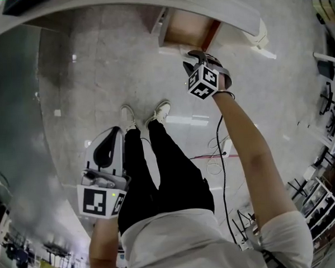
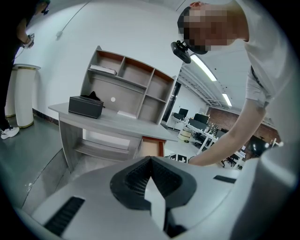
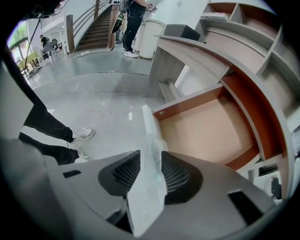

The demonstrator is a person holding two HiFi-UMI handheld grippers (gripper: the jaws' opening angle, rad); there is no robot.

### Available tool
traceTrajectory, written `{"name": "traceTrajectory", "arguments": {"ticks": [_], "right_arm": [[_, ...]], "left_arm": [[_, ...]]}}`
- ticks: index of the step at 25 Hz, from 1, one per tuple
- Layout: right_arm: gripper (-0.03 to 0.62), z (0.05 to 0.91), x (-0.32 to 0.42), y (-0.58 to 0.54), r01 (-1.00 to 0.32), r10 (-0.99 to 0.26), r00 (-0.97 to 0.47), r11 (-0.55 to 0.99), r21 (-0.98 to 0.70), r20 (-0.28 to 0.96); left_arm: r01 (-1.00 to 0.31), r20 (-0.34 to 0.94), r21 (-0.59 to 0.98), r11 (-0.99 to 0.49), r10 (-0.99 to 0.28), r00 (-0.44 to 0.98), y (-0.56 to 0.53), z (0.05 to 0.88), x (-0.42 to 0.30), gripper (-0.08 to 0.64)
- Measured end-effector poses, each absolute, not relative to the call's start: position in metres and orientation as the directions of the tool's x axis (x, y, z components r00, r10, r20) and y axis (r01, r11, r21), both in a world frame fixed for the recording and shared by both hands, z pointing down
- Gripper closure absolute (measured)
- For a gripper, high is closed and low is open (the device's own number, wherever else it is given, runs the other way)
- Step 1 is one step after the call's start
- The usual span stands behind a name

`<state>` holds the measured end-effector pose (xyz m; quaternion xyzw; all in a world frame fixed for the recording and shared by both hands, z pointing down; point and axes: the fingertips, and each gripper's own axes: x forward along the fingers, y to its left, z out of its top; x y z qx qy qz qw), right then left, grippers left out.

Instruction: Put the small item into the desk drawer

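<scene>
The desk drawer (image 3: 206,126) stands pulled open, its pale wooden floor bare. My right gripper (image 3: 151,168) points steeply down at the drawer's front edge, shut on a small clear plastic packet (image 3: 149,140) that sticks out past its tips. In the head view the right gripper (image 1: 194,55) hangs right in front of the open drawer (image 1: 187,29). My left gripper (image 1: 112,133) is held low by the person's left leg, away from the desk. Its jaws (image 2: 150,161) are shut with nothing held. From there the open drawer (image 2: 149,147) shows under the desktop.
The grey desk (image 2: 108,119) carries a black box (image 2: 86,106) and a shelf hutch (image 2: 126,84). The person's feet (image 1: 144,116) stand on the polished floor short of the desk. Cables (image 1: 216,156) lie on the floor at the right. A white bin (image 3: 151,37) and stairs are beyond.
</scene>
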<state>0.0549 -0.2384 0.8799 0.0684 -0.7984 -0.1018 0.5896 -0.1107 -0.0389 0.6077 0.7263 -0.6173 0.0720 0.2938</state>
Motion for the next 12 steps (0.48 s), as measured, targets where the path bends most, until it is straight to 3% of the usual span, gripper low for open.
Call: {"name": "traceTrajectory", "arguments": {"ticks": [7, 12], "right_arm": [[0.521, 0.8775, 0.0584, -0.2414, -0.004, -0.252, -0.288, 0.965, 0.262, 0.924], [0.541, 0.8725, 0.0587, -0.2402, -0.021, -0.266, -0.287, 0.962, 0.272, 0.920]], "left_arm": [[-0.937, 0.471, 0.344, -0.064, -0.851, 0.231, -0.0315, 0.6126, -0.1093, 0.541], [-0.935, 0.461, 0.347, -0.071, -0.855, 0.236, -0.0289, 0.6136, -0.1103, 0.541]]}}
